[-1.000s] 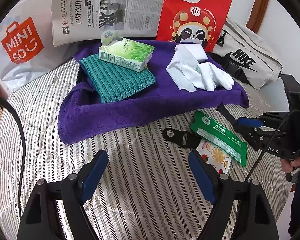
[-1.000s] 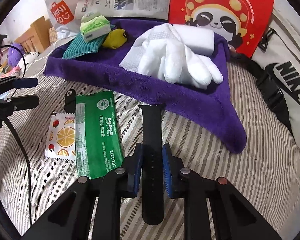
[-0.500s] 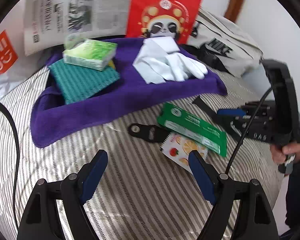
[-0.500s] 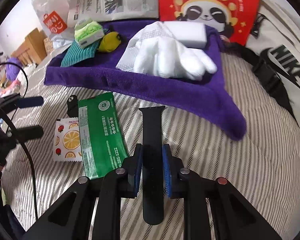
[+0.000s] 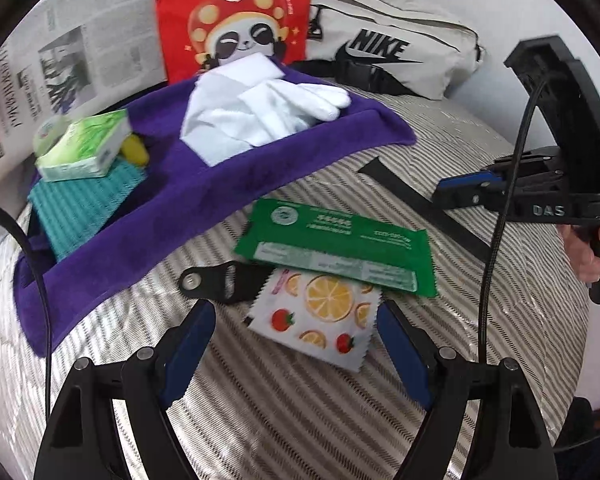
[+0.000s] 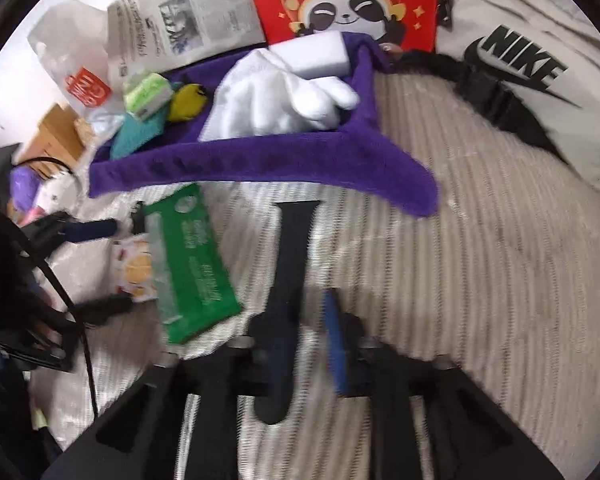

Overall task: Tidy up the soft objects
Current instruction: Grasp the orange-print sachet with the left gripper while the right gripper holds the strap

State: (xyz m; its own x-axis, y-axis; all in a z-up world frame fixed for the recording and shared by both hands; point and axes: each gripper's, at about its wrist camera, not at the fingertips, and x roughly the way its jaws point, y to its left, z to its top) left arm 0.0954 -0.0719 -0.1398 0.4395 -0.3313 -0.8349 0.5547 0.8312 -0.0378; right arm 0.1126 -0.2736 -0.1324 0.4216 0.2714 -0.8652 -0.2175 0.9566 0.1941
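Right gripper [image 6: 300, 344], jaws just opening around the black strap [image 6: 290, 276] lying on the striped bed [image 6: 480, 280] below the purple towel [image 6: 260, 160], should lift straight away without dragging it.

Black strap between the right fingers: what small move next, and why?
Probably lift the right gripper clear. Its fingers have just been opening, a gap shows beside the black strap, and the strap lies on the striped cover, so it looks released.
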